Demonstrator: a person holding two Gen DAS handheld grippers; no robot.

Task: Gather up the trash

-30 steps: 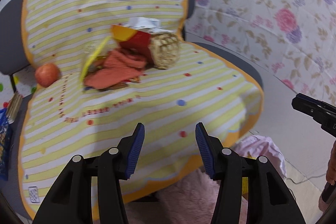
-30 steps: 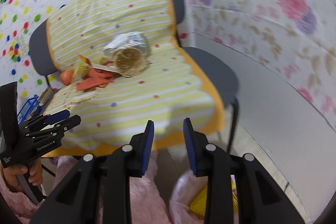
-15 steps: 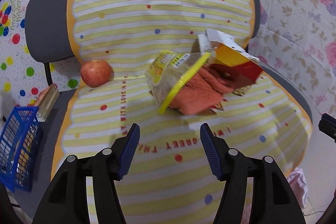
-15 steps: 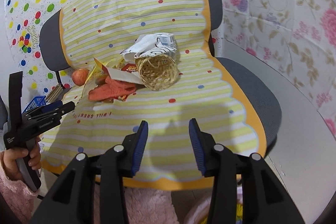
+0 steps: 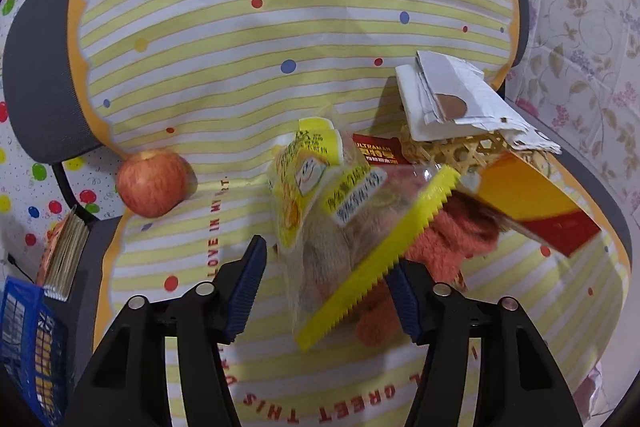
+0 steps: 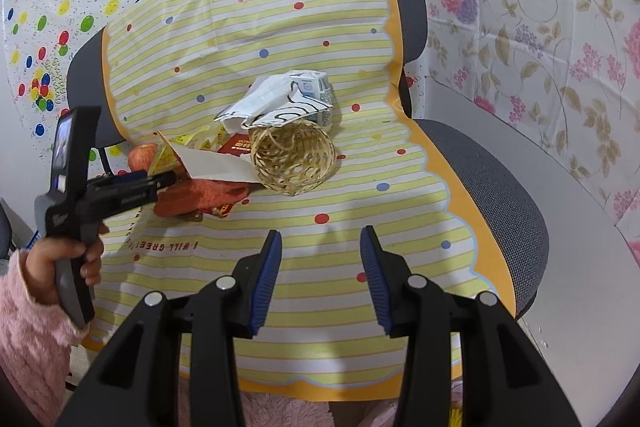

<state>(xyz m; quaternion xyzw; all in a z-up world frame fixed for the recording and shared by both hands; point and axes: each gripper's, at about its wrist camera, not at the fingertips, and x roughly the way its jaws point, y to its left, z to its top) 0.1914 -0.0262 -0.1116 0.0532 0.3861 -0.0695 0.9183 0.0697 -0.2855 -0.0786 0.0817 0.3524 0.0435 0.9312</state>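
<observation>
A clear snack wrapper with yellow print and a yellow serrated edge [image 5: 340, 227] lies on the striped cloth on the chair seat. My left gripper [image 5: 326, 287] is open with the wrapper's lower end between its jaws, not clamped. It also shows in the right wrist view [image 6: 160, 181]. Beside the wrapper lie an orange fuzzy cloth [image 5: 452, 239], a red and yellow carton [image 5: 536, 203], crumpled white paper [image 6: 276, 103] and a woven ball [image 6: 292, 159]. My right gripper [image 6: 320, 275] is open and empty over the seat's front.
A red apple [image 5: 152, 183] sits at the seat's back left. A blue basket [image 5: 24, 347] and a notepad [image 5: 66, 259] are left of the chair. The striped cloth [image 6: 320, 27] covers the grey chair [image 6: 492, 187]. A pale floor lies to the right.
My left gripper has moved in close until the wrapper sits between its open jaws. My right gripper has moved forward over the seat. Both stay open.
</observation>
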